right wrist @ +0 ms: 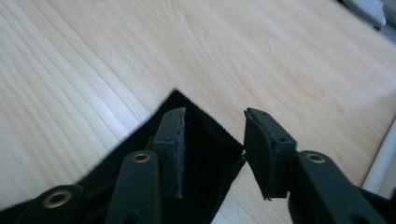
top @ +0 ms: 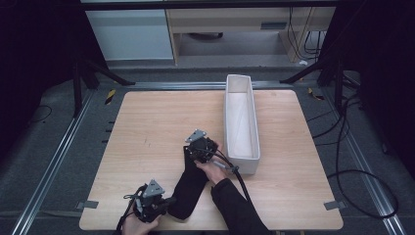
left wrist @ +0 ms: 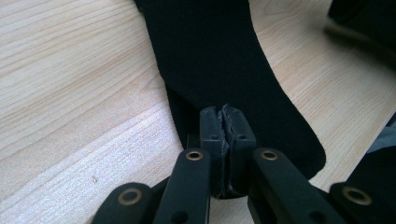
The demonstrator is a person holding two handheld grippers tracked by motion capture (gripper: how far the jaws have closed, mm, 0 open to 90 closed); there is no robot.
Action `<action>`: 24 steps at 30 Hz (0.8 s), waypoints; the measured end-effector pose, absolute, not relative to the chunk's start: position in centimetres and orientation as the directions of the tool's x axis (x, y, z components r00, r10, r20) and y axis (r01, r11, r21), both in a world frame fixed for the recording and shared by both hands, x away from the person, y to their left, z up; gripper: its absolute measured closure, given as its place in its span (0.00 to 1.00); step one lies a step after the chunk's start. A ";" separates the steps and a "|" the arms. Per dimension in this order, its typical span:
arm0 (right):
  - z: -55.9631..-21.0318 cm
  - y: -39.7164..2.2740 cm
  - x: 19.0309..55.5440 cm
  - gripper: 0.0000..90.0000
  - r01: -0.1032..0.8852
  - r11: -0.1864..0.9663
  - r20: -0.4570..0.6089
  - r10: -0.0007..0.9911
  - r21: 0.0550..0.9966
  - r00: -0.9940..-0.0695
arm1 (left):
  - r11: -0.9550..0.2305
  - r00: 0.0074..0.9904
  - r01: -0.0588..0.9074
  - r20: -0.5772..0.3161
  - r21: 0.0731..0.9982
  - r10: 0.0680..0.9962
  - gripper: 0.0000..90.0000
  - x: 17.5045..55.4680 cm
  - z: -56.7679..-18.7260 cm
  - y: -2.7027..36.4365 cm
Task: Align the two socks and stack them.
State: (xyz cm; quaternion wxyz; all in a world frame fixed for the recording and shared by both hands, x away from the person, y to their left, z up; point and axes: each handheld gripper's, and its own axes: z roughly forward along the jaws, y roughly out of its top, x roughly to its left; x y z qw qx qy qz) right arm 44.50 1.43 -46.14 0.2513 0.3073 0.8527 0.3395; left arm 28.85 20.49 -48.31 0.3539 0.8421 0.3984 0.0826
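A long black sock (top: 187, 188) lies flat on the wooden table (top: 147, 127), running from the near edge toward the middle. My left gripper (top: 168, 201) is at its near end. In the left gripper view the pads (left wrist: 223, 122) are pressed together on the edge of the sock (left wrist: 210, 60). My right gripper (top: 192, 150) is low over the far end. Its jaws (right wrist: 214, 114) stand apart with one finger (right wrist: 170, 149) resting on the corner of the sock (right wrist: 205, 158). The other finger hangs beside that corner over bare wood, and nothing is pinched.
A long white open box (top: 243, 164) stands lengthwise right of the sock, close to my right hand; its edge (right wrist: 385, 158) shows in the right gripper view. Black cables trail from both grippers. Bare wood lies left of the sock and beyond it.
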 end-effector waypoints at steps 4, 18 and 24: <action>-44.6 0.6 43.1 0.61 0.331 0.539 -0.167 0.679 0.774 -0.714 | -0.432 0.667 0.616 -0.145 0.659 0.731 0.96 28.9 -48.4 20.5; -46.4 -3.9 37.9 0.72 0.381 0.505 -0.028 0.629 0.775 -0.777 | -0.439 0.665 0.618 -0.136 0.652 0.735 0.96 29.0 -48.6 20.5; -48.7 -4.3 37.7 0.82 0.402 0.551 -0.036 0.619 0.732 -0.784 | -0.446 0.669 0.613 -0.129 0.652 0.732 0.94 29.1 -48.7 20.5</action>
